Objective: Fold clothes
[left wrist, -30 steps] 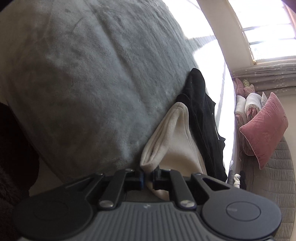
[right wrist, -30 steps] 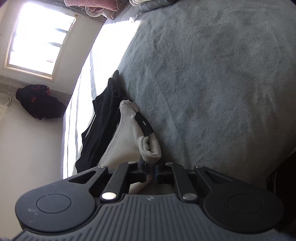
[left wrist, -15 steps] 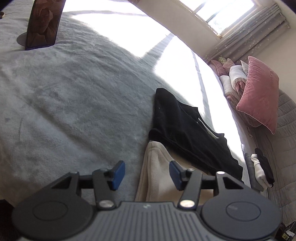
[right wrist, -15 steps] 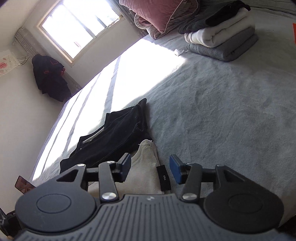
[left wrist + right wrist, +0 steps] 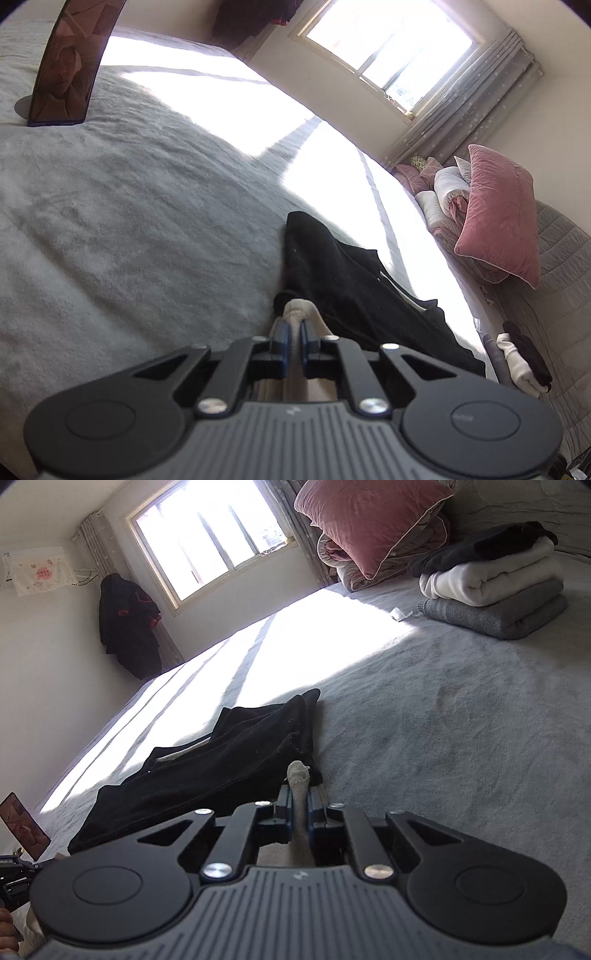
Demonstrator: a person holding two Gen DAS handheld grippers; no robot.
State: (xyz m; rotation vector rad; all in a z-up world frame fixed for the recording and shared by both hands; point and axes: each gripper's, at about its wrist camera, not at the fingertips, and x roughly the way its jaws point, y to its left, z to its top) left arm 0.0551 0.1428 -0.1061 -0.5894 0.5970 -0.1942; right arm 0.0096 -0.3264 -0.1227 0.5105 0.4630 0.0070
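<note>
Both the left gripper [image 5: 292, 334] and right gripper [image 5: 298, 805] had fingers clamped on the cream garment [image 5: 297, 314], likely to lift it for folding beside the black garment [image 5: 351, 288].

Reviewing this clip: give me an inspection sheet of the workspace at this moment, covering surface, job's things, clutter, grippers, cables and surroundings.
Surface: grey bed cover, partly in bright sunlight.
Job's things: cream garment pinched at two spots; black garment lying flat just beyond it; folded stack of dark, white and grey pieces near the pillows.
Clutter: phone on a stand on the bed; small white scrap near the stack.
Grippers: left gripper shut on the cream garment; right gripper shut on it too.
Cables: nothing seen.
Surroundings: window, pink pillow, dark coat hanging on the wall.
</note>
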